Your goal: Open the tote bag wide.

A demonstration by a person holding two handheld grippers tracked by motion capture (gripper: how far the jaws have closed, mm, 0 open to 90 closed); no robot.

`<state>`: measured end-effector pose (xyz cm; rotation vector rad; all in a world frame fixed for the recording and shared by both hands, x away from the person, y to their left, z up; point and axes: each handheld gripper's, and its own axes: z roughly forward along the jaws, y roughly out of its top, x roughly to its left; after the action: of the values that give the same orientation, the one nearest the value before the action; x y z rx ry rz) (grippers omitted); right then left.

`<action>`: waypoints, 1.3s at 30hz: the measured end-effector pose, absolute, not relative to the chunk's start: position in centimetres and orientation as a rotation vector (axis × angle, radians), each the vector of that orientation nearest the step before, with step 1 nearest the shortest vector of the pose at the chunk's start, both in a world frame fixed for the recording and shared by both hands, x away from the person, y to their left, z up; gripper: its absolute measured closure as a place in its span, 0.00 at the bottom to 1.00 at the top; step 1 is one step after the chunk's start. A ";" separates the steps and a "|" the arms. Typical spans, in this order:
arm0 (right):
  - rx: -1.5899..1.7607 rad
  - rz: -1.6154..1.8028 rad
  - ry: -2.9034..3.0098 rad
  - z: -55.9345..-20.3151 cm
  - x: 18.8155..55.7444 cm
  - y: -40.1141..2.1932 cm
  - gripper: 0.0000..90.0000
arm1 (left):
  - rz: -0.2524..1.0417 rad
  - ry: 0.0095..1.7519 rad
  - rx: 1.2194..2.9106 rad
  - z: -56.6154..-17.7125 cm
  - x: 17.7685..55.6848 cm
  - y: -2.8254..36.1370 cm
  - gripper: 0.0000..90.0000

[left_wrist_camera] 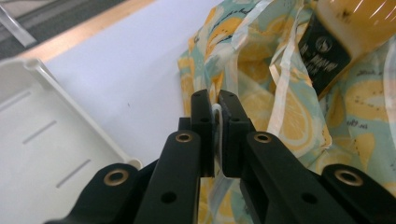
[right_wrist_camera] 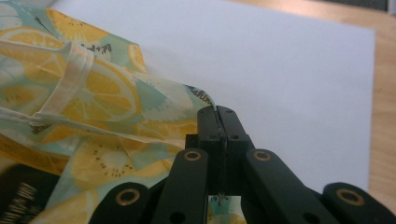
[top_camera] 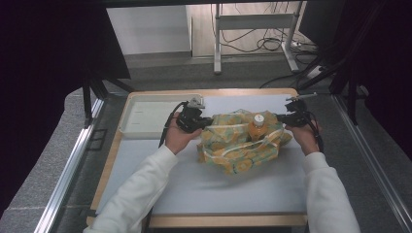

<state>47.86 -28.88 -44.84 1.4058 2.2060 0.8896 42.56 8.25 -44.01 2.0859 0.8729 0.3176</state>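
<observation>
- Fabric is what both your grippers grip: a soft cloth bag [top_camera: 240, 145] printed with yellow lemon slices on pale green, lying crumpled between your two hands on the table.
- Your left gripper [left_wrist_camera: 214, 103] has its black jaws pressed nearly together, pinching a pale trim edge of the bag; the rest of the cloth spreads away ahead of those fingertips and to their right.
- Your right gripper [right_wrist_camera: 217, 113] is closed tight on a thin fold of the bag's rim; the cloth runs off to the left of its fingertips.
- An orange bottle with a white cap and dark label [top_camera: 257, 127] stands in the bag's mouth between the two grips, nearer your right gripper than your left.
- The bag's long axis runs from one gripper to the other, so the coming move likely depends on both hands acting evenly, or the bottle may tip.
- Beneath lies a pale grey mat [top_camera: 228, 191] on a wooden-edged table [top_camera: 110, 160]; a white plastic tray [top_camera: 130, 121] sits just beyond your left hand.
- Behind the table, grey floor, cables and a metal stand leg are well apart.
</observation>
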 end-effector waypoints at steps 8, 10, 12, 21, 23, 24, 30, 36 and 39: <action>1.450 0.845 2.237 -47.3 47.8 -29.4 0.99 | 0.271 0.893 2.135 -46.6 42.6 7.2 0.96; 1.457 0.832 2.241 -47.8 47.7 -29.5 0.99 | 0.269 0.894 2.144 -46.9 42.6 7.1 0.96; 1.460 0.816 2.244 -48.2 47.5 -29.5 0.99 | 0.257 0.905 2.152 -47.7 42.7 6.8 0.96; 1.451 0.788 2.272 -50.0 46.8 -29.5 0.99 | 0.243 0.913 2.201 -49.3 42.6 6.2 0.96; 1.449 0.788 2.272 -50.1 46.7 -29.6 0.99 | 0.242 0.914 2.201 -49.5 42.6 6.1 0.96; 1.447 0.783 2.275 -50.3 46.7 -29.5 0.99 | 0.238 0.914 2.206 -49.9 42.5 6.0 0.96; 1.439 0.795 2.269 -50.5 46.3 -29.5 0.97 | 0.222 0.917 2.197 -50.0 42.5 6.1 0.95; 1.406 0.814 2.266 -49.7 46.0 -29.8 0.86 | 0.234 0.913 2.175 -49.6 42.4 6.5 0.88; 1.359 0.828 2.252 -48.7 45.5 -29.8 0.69 | 0.250 0.903 2.121 -48.9 42.1 7.1 0.75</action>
<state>45.53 -29.79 -48.70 1.3593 2.2517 0.8275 42.10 7.07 -48.87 2.1214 0.9031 0.2498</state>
